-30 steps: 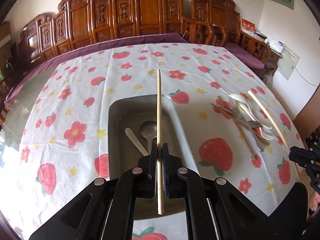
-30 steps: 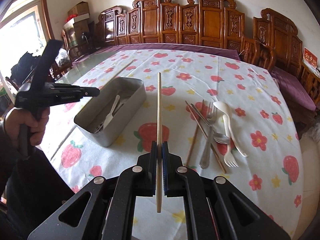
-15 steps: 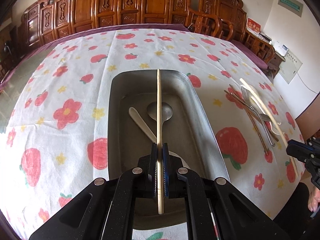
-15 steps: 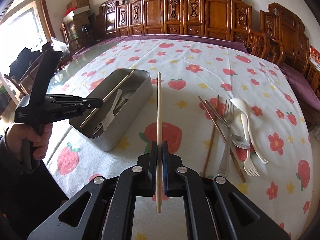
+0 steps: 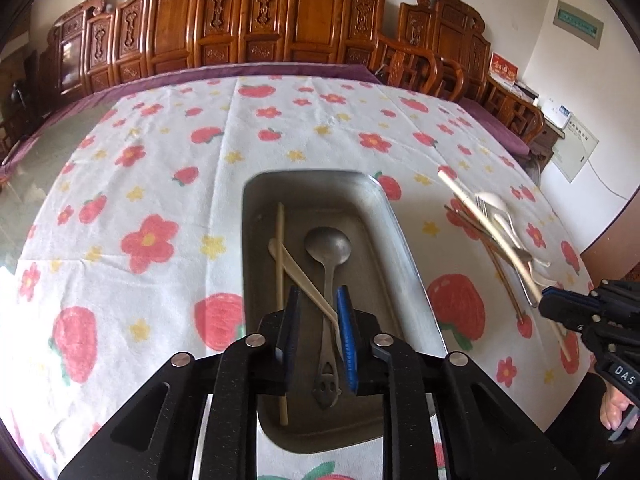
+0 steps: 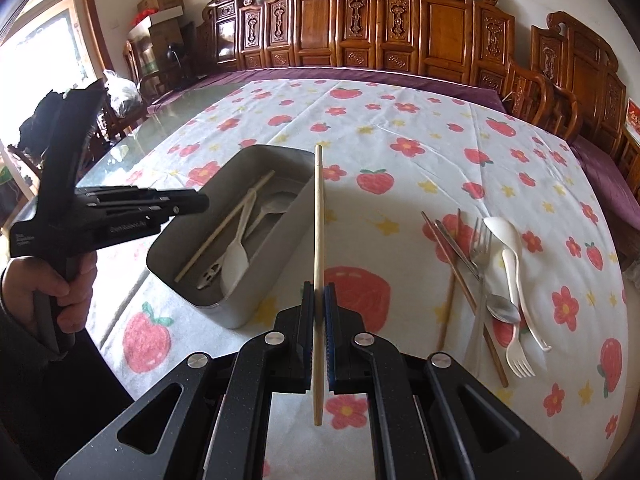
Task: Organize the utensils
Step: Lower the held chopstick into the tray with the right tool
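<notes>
**Chopstick dropped in the tin, second one on its way**

The pale chopstick (image 5: 280, 280) that was clamped upright in the left tool (image 5: 318, 334) a moment ago is now down in the metal tin (image 5: 404, 248), lying along its left side and crossing the white plastic spoon (image 6: 236, 256) beside the steel spoon (image 5: 328, 264). The left tool's jaws are opening, with nothing gripped between the blue pads; it hangs right over the near end of the tin. That's one more utensil sorted!

Over to the right tool (image 6: 319, 336): clamped narrow on the second chopstick (image 6: 319, 240), held pointing away, and it has swung closer to the tin than half a second back, the stick's tip now just past the tin's right wall in its own view.

Still waiting on the strawberry-print table (image 6: 400, 168): the loose pile (image 6: 488, 280) of dark chopsticks, forks and spoons, well apart to the right of the tin. My read: the right-hand stick goes in next, then back to that pile.
</notes>
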Tool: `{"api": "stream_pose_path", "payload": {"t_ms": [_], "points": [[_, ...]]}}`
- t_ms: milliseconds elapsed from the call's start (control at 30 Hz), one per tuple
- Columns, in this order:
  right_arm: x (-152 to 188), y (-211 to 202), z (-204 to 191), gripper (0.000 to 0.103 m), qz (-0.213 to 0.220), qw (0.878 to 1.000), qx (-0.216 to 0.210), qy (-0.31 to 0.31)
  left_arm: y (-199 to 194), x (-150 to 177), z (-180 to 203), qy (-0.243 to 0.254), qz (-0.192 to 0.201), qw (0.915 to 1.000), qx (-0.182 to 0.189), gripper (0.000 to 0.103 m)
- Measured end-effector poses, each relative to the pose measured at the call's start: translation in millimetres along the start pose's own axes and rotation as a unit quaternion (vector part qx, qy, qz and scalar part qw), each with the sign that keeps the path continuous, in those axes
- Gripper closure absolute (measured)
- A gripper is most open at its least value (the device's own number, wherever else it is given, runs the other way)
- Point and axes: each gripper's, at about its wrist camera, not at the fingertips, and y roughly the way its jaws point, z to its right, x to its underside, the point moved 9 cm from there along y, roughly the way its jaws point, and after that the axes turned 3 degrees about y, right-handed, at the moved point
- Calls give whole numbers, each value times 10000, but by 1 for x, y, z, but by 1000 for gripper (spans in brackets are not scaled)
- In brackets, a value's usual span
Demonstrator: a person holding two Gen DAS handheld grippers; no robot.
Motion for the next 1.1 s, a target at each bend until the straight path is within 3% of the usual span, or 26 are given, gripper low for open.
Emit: {"api": "stream_pose_path", "payload": {"t_ms": [100,367,733,900,967,1100], "points": [[-5,4,-8,97,-7,10000,-21,-26,-14,-7,-5,110,220,9997,-98,78],[-18,22,-27,97,-56,9998,-161,92,-35,-21,-24,167,500,9981,-313,77],[-41,59,-59,97,-169,9987,-411,265,-45,-25,-55,-59,570,9973,-458,77],[-44,78,-70,97,-281,9974,-490,441,-51,-28,-62,-125,649,9969,-436,74],[-42,86,-73,97,-331,9966,-524,534,-52,-28,-64,-166,668,9966,-449,68],[-37,99,-77,97,-435,9945,-633,717,-51,-28,-68,-228,645,9966,-448,68]]}}
